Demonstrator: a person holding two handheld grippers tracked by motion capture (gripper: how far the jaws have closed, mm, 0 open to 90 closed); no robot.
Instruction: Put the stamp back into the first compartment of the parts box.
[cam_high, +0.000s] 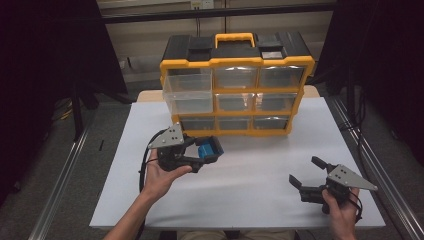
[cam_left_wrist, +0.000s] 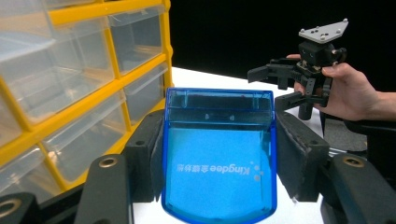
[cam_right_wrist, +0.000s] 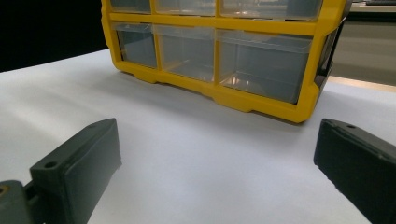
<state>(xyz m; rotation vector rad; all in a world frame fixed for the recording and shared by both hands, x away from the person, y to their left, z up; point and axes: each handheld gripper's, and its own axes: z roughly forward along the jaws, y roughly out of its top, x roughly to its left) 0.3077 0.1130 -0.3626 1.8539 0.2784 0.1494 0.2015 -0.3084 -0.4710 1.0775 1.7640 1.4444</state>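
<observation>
We saw the left gripper (cam_left_wrist: 219, 154) clamp a glossy translucent blue box (cam_left_wrist: 218, 154), long axis pointing forward; right gripper (cam_high: 306, 176) jaws apart.

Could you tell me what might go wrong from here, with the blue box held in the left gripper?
The blue box is pinched only by its smooth sides in the left gripper, so it might slip. One drawer of the organizer juts out, so the box could bump it.
</observation>
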